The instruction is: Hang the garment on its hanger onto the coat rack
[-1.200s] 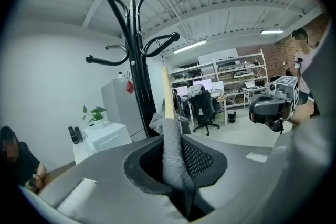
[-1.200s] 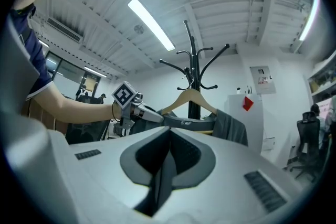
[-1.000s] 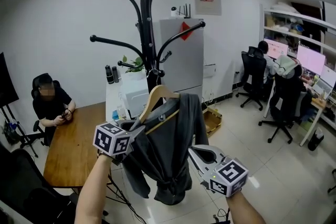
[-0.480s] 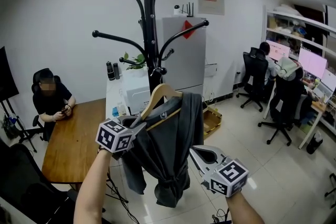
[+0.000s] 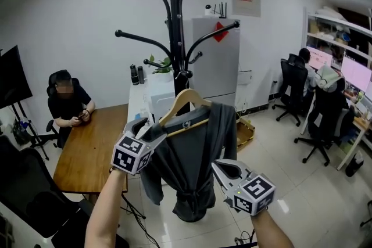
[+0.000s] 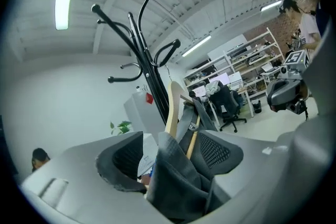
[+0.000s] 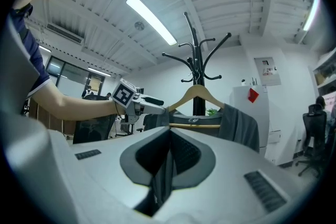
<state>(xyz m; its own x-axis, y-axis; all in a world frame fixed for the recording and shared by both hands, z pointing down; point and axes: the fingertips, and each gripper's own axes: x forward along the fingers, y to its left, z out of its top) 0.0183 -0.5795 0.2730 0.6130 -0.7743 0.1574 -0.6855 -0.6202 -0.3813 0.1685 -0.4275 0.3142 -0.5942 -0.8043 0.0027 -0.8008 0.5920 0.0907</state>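
The left gripper (image 5: 145, 128) stands open: its jaws have just been opening, and in the left gripper view the two pads sit well apart. A loose bunch of the dark grey garment (image 5: 192, 165) and one arm of the wooden hanger (image 5: 186, 99) lie between them without being pressed. That end of the hanger is the garment's shoulder, which lies right at this gripper's tips. The rest of the garment drapes away from it, down and toward the right gripper (image 5: 216, 165). The right gripper is lower and is closed. In the right gripper view its jaws meet along a line with a thin fold of the grey fabric nipped between them, at the garment's side edge. Straight beyond both grippers the hanger peaks in front of the pole of the black coat rack (image 5: 177, 20), just under the hub where the lower curved arms branch out. Whether the hanger's hook rests on one of those arms cannot be told. Off to the outer side of the left gripper stands a wooden table (image 5: 93, 142).
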